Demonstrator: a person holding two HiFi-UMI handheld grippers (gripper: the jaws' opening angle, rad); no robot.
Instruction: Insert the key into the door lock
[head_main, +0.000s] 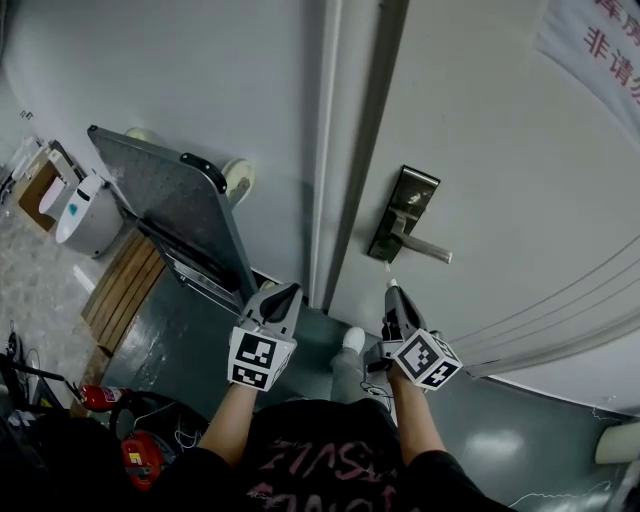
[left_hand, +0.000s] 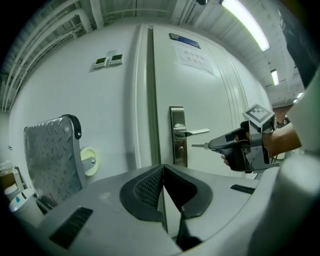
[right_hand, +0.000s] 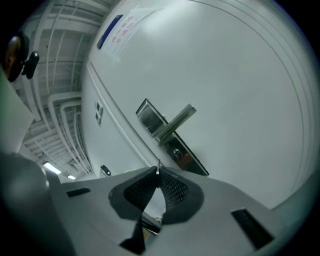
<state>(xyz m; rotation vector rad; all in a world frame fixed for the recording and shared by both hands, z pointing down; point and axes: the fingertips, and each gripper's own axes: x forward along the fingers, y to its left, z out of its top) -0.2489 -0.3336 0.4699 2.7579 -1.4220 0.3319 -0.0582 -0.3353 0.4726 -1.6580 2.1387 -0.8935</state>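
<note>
The metal lock plate (head_main: 403, 215) with its lever handle (head_main: 425, 248) sits on the white door. My right gripper (head_main: 392, 292) is shut on a thin silver key (left_hand: 199, 146), whose tip points at the plate, a short way off it. In the right gripper view the key (right_hand: 158, 167) shows edge-on between the pads, just below the keyhole (right_hand: 176, 152) under the handle (right_hand: 177, 120). My left gripper (head_main: 283, 295) hangs beside the door frame, shut with nothing in it. In the left gripper view its jaws (left_hand: 162, 167) meet below the lock plate (left_hand: 177, 135).
A folded metal platform trolley (head_main: 175, 200) leans on the wall left of the door frame. A wooden pallet (head_main: 122, 285) and a white appliance (head_main: 85, 210) lie further left. A paper notice (head_main: 600, 50) hangs on the door. The person's shoe (head_main: 353, 340) is near the threshold.
</note>
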